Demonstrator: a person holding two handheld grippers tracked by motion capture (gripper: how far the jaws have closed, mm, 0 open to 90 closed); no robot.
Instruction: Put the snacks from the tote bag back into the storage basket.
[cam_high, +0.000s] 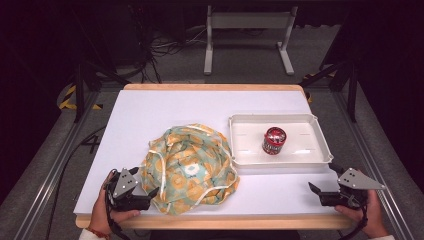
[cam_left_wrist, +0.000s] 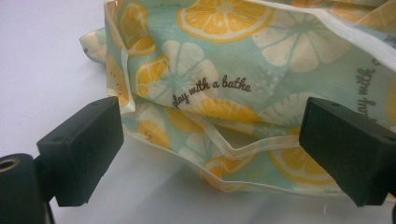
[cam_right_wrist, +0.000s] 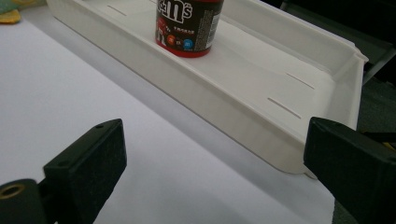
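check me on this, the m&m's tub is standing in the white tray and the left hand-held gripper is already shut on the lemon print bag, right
Not quite. The left hand-held gripper is open: the left gripper view shows its jaws spread apart in front of the lemon print bag, not clamped on it. The m&m's tub does stand in the white tray.

table brightly lit, surroundings dark, close-ups soft

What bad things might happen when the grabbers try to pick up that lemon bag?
The left gripper is open right at the crumpled lemon bag. It may pinch just one thin layer or the white trim, so the bag could slip or drag across the table. The bag lies close beside the white tray, so pulling it might nudge the tray and tip the candy can standing inside.
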